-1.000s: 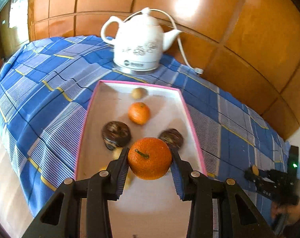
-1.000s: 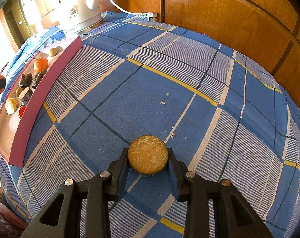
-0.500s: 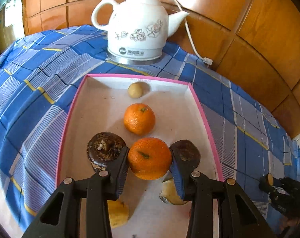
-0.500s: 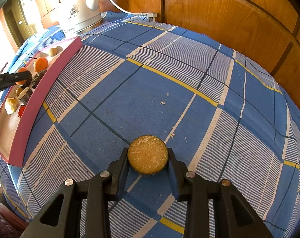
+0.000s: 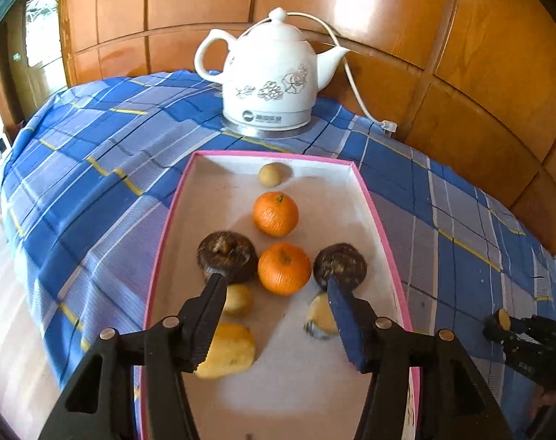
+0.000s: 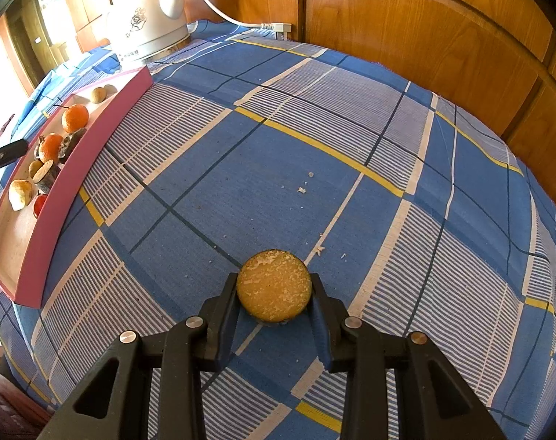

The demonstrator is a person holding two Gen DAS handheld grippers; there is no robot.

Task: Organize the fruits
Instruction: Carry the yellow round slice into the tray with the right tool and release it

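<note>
Left tool had just been opening; its jaws stood apart and nothing was between the pads. The near orange sat released in the pink-rimmed tray, just ahead of the tips, wedged between two dark brown fruits and close to the far orange.

Right tool was clamped on a round yellow-faced slice, low over the checked cloth on the surface, well apart from the tray.

Risks as I read them:
- The left fingertips overlapped the brown fruits in view. Pulling back at an angle could clip one and shove the cluster, and the orange is round, so a nudge could roll it.
- The tray was crowded at the near end: yellow pieces lay right under the left tool. Dropping lower could squash or drag them.
- The slice was held only by its edges and looked crumbly, with crumbs on the cloth. More squeeze might break it; less might drop it on the way over.
- Bringing the slice in while the left tool sat over the tray could make the two collide.
- Kettle and its cord stood just beyond the tray's far end; overshoot could snag them.
</note>
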